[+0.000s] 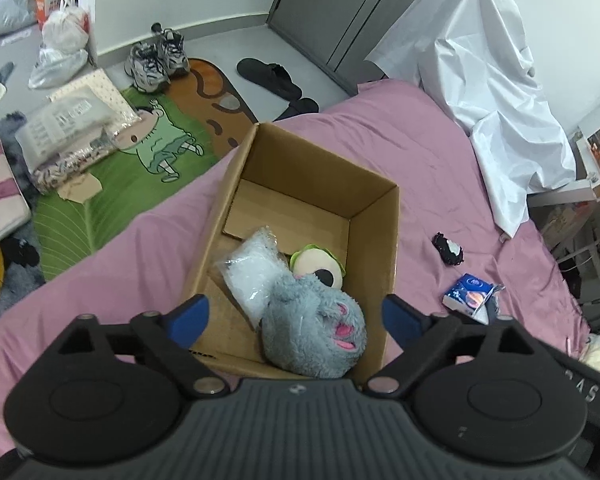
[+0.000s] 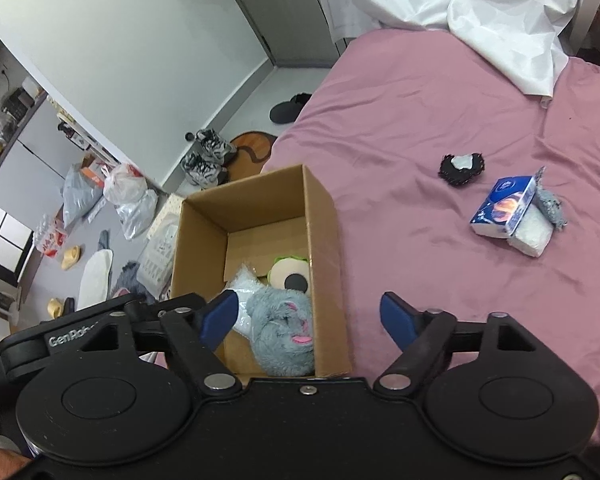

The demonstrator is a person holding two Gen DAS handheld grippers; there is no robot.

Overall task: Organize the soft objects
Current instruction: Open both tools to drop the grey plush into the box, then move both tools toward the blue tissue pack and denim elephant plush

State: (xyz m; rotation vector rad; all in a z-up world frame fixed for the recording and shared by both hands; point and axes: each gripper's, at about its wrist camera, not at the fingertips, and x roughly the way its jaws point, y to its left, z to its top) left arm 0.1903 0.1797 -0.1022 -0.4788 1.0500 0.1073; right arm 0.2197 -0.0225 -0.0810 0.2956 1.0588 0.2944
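My left gripper hangs over the near end of the cardboard box, fingers spread wide and holding nothing. My right gripper hovers over the box's near right corner, equally released and empty. Inside the box, at its near end, lie a grey plush toy, a clear plastic bag to its left and a green-edged eyeball plush just beyond. Farther right on the pink bedsheet sit a black fuzzy item and a blue tissue pack.
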